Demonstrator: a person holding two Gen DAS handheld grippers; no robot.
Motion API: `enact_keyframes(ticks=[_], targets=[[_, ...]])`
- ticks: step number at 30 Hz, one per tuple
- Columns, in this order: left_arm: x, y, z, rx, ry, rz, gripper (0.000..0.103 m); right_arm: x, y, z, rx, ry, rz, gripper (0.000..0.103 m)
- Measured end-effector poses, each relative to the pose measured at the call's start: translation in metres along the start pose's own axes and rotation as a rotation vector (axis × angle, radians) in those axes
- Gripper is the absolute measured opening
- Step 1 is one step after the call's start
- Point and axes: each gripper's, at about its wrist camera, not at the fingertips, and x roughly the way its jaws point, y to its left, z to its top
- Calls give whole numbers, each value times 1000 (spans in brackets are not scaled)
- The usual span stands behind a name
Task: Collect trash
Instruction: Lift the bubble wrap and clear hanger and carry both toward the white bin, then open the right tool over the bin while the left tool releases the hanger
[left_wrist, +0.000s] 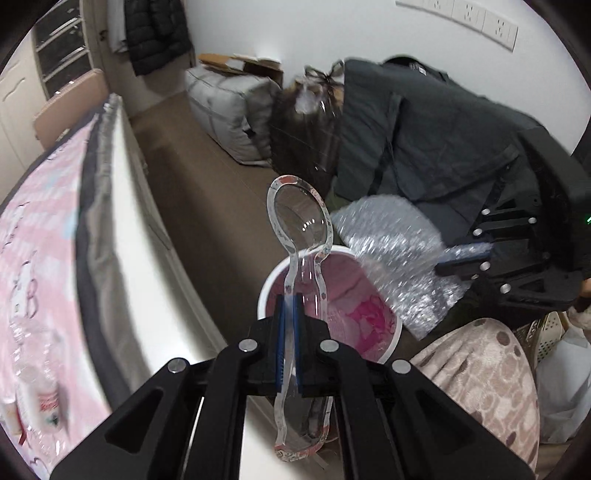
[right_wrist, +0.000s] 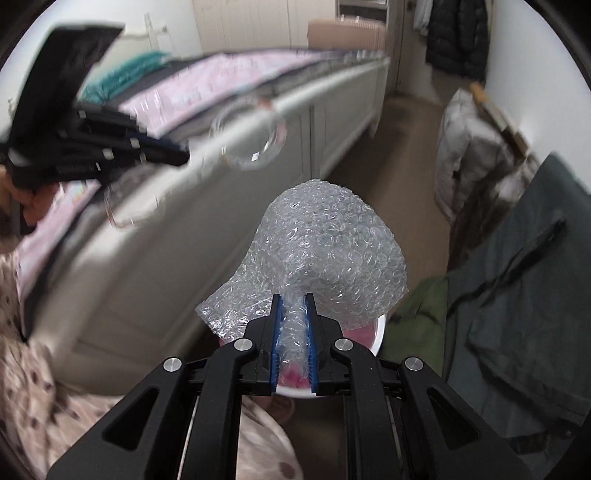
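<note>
The left gripper (left_wrist: 290, 314) tilted steeply down over the white bin (left_wrist: 391, 349), its jaws clamped tight on a clear plastic blister shell (left_wrist: 301, 221) (two hollow bulbs joined by a narrow waist, reddish print along the rim), one bulb reaching out beyond the bin's far rim. Beside it, the right gripper (right_wrist: 294, 314) pointed down likewise, its jaws pinched on a crumpled sheet of bubble wrap (right_wrist: 325, 243), which ballooned out over the bin and hid most of its pink-lined mouth.
</note>
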Motion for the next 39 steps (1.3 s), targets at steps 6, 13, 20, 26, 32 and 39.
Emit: enact_keyframes(ticks=[6,13,20,26,32,39], targets=[[42,-1,6,-1,87,-39,4,56,-17,-7,-23,89,48,11],[97,-1,10,-36,244,-99,4,100,-26,-17,-82,141,81,11],[149,-9,10,5,402,-116,4,120,-29,-23,-109,164,104,27],[160,-15,6,64,434,-85,87,126,-27,-30,-176,195,71,62],[165,-23,6,106,444,-22,98,103,-17,-36,-242,195,39,86],[161,-29,3,148,463,16,98,81,-9,-34,-269,192,9,89]])
